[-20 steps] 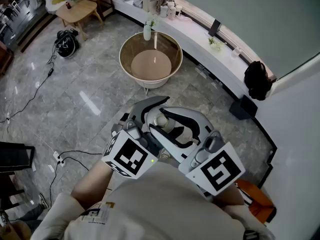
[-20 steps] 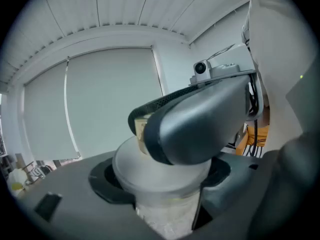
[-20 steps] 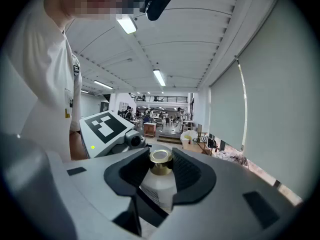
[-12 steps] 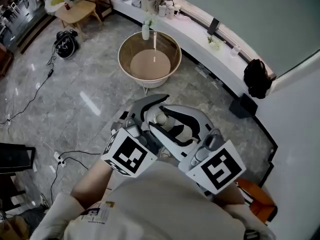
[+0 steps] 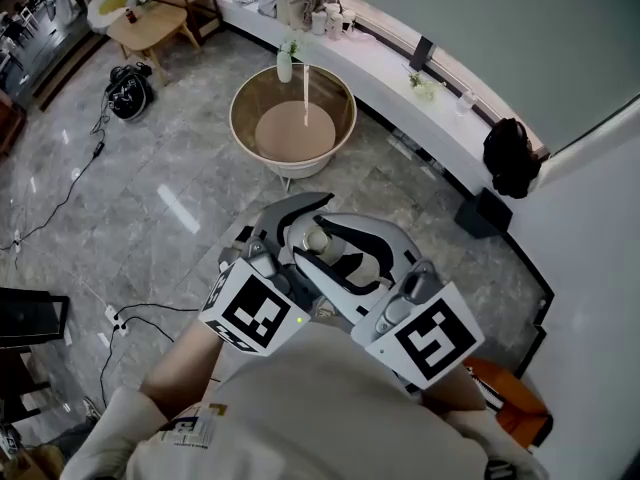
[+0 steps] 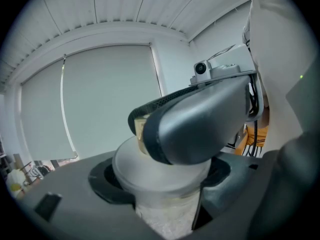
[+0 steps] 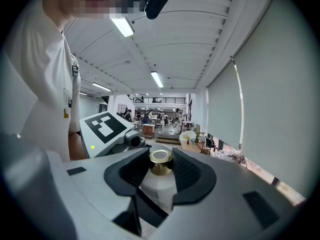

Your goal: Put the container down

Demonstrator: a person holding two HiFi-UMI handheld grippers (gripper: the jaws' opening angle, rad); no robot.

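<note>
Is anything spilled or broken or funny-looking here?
Nothing is spilled or broken. The container looks upright, gripped by the left tongs round its body and by the right tongs on its gold cap. It just hangs in the air over the floor, well short of the round table.

Readable text: none in any view.
Left marker cube: black-and-white square pattern, no letters or digits.
Right marker cube: the same kind of pattern, no letters or digits.
Container: fine dark print on its white side, too small to read.
</note>
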